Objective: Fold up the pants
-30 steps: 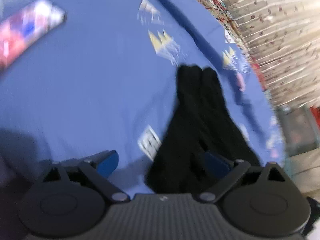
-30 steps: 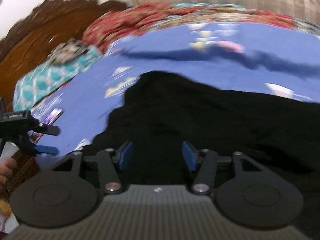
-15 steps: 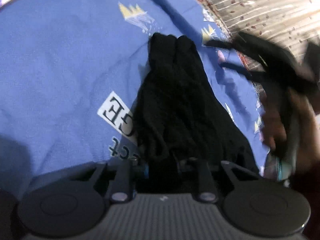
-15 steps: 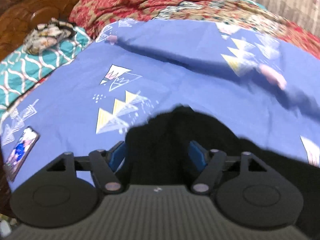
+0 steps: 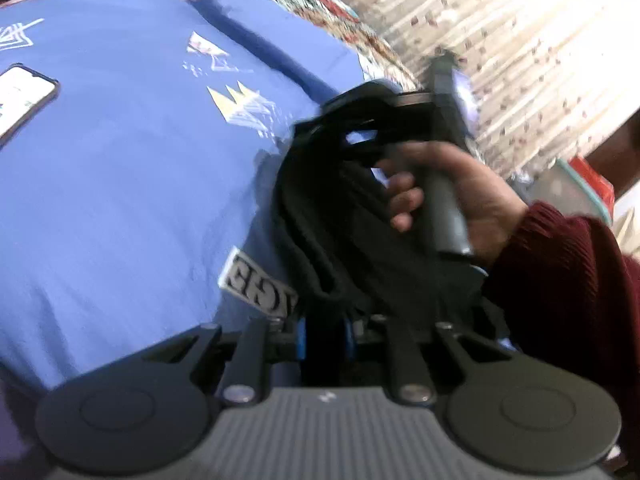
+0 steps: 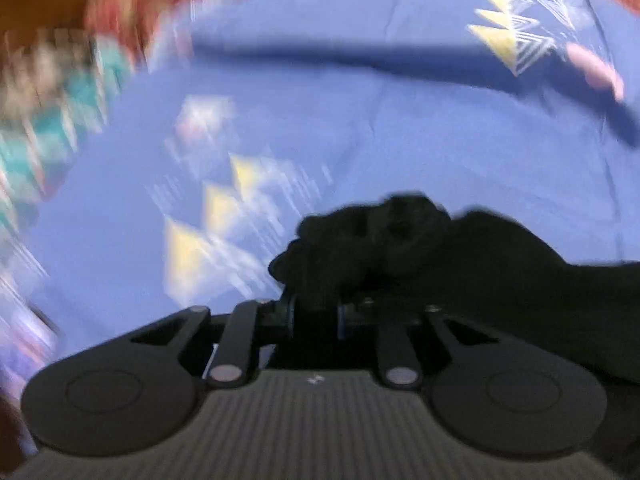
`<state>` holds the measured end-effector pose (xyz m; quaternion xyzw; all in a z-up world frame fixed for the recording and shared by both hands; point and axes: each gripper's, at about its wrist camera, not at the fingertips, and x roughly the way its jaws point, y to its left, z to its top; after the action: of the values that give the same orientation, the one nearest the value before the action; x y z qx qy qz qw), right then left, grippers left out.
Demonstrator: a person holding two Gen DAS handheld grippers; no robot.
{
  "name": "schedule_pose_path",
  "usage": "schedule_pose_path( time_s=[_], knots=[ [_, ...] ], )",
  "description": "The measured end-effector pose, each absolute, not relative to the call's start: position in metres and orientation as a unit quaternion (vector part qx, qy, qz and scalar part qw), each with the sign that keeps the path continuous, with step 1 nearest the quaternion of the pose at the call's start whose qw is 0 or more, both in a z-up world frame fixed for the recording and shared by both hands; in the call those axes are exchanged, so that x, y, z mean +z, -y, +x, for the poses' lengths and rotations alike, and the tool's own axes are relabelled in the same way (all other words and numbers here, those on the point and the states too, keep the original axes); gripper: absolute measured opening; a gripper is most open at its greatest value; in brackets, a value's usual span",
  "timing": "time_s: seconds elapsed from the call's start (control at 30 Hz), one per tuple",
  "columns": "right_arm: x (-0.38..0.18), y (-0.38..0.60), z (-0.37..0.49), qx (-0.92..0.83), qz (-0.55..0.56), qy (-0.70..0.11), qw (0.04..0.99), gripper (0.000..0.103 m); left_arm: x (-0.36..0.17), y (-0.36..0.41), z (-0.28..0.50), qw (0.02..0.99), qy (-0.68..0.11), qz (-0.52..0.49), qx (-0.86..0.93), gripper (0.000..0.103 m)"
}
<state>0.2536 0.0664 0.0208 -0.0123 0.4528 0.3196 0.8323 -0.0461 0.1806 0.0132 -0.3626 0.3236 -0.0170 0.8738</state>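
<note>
The black pants are laid lengthwise on the blue bedsheet of a bed, toward the sheet's edge that runs beside the patterned curtain, already doubled so that the two legs lie one on the other. One end of the bundle is pinched in the left tongs, whose blue pads are closed tight on a bunched roll of the cloth. The opposite end is gathered in the right tongs; their jaws have just been closing, and black fabric is seen squeezed between the pads. The right tongs' handle is gripped by a hand in a dark red sleeve, seen over the pants from the left view.

Both ends are judged to be held so that one end can be lifted and carried over onto the other, which would halve the length; the cloth is taken in a thick pinch, probably so that both layers come up together rather than one slipping free. A phone lies on the sheet toward the far side, well apart from the pants and out of the fold's path.
</note>
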Motion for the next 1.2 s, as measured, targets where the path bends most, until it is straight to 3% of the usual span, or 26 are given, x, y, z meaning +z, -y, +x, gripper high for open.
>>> schedule_pose_path(
  time_s=[0.13,0.2,0.27,0.33,0.43,0.53,0.7,0.9,1.03,1.2],
  knots=[
    [0.067,-0.044,0.255,0.383,0.101,-0.391,0.831,0.021,0.030,-0.203,-0.064,0.892,-0.270,-0.362,0.011,0.015],
    [0.063,-0.040,0.260,0.394,0.146,-0.391,0.819,0.025,0.029,-0.213,-0.068,0.892,-0.266,-0.365,0.034,0.013],
    [0.037,-0.047,0.264,0.372,0.140,-0.428,0.811,0.033,0.018,-0.222,-0.067,0.883,-0.283,-0.371,0.050,0.013],
    [0.008,-0.059,0.261,0.330,0.083,-0.463,0.818,0.053,-0.004,-0.230,-0.063,0.861,-0.320,-0.389,0.074,0.013],
    [-0.016,-0.056,0.245,0.305,0.035,-0.476,0.824,0.052,-0.028,-0.238,-0.066,0.831,-0.351,-0.423,0.086,0.017],
    [0.005,-0.031,0.228,0.327,0.040,-0.449,0.831,0.053,-0.020,-0.240,-0.074,0.835,-0.341,-0.422,0.086,0.020],
    [0.048,0.027,0.184,0.376,0.044,-0.399,0.836,0.055,-0.002,-0.245,-0.095,0.844,-0.314,-0.425,0.086,0.018],
    [0.016,0.064,0.114,0.397,0.058,-0.420,0.814,0.055,0.024,-0.227,-0.097,0.859,-0.302,-0.406,0.077,0.018],
    [-0.025,0.070,0.096,0.379,0.065,-0.485,0.786,0.054,0.038,-0.201,-0.080,0.871,-0.314,-0.374,0.051,0.019],
    [0.013,0.130,0.107,0.359,0.140,-0.423,0.820,0.054,0.055,-0.167,-0.054,0.887,-0.320,-0.332,0.032,0.028]
  ],
)
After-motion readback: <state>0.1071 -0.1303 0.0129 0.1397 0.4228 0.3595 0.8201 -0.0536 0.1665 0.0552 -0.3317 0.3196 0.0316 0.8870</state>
